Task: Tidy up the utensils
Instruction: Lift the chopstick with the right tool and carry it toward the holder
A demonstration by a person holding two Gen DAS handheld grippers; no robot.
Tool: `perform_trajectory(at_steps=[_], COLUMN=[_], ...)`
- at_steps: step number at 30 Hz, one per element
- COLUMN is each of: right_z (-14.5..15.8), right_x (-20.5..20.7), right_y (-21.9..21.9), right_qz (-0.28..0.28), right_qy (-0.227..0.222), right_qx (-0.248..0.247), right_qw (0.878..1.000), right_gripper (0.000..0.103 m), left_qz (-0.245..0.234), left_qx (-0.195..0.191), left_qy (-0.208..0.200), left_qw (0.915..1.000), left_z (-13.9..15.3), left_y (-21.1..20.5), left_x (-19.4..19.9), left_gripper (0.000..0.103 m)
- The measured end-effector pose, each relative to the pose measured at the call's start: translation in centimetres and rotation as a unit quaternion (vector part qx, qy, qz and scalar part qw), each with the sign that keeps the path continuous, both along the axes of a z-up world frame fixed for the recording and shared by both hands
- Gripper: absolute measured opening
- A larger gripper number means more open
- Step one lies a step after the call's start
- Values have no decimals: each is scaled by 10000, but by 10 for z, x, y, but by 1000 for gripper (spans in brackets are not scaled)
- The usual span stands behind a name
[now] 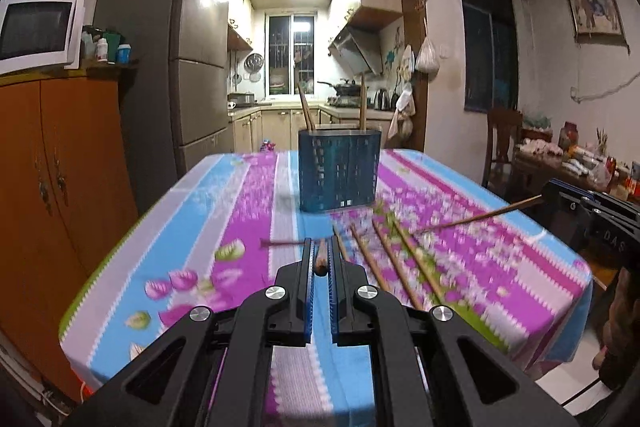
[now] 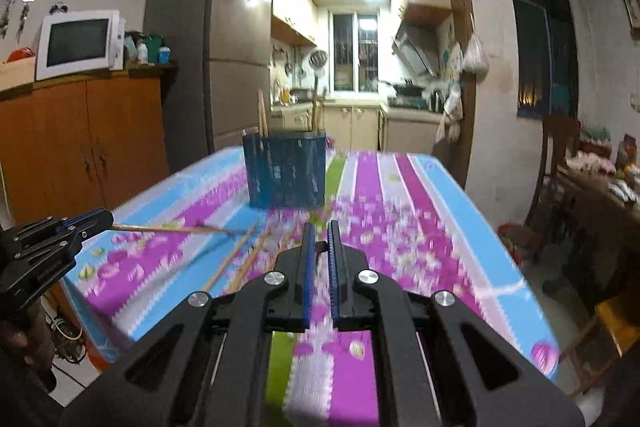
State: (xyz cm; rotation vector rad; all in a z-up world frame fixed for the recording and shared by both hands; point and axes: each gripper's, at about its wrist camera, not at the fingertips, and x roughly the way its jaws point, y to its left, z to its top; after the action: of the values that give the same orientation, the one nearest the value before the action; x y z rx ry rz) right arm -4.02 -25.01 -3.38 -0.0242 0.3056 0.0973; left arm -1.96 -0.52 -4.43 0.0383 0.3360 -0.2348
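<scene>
The left tongs [image 1: 320, 259] are clenched on one wooden chopstick [image 1: 321, 258], and the right tongs [image 2: 320, 247] grip another chopstick [image 1: 480, 217]. Four more chopsticks [image 1: 384, 259] lie loose on the floral worktop [image 1: 224, 219] mid-surface. The blue utensil holder [image 1: 339, 171], with chopsticks standing in it, sits toward the far edge.

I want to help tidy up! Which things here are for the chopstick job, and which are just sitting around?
For the job: blue holder; loose chopsticks on the tablecloth; one chopstick in the left gripper; another chopstick in the right gripper.

Just sitting around: microwave, fridge, chair.
</scene>
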Motion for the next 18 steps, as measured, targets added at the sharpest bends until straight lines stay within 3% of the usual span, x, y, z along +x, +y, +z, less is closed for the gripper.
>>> perform_trajectory(at_steps=[8, 18], right_z=[44, 67], right_x=[19, 54], right_y=[-10, -27], right_qz=[329, 504], right_qy=[-326, -91], right_qx=[45, 308], right_qw=[9989, 9982], right_gripper=[5, 5], left_qz=[-155, -487], left_qx=[-295, -634], left_qy=[12, 214], left_qw=[9994, 9966], left_z=[47, 88], left_y=[16, 28], left_x=[21, 54], left_gripper=[8, 8])
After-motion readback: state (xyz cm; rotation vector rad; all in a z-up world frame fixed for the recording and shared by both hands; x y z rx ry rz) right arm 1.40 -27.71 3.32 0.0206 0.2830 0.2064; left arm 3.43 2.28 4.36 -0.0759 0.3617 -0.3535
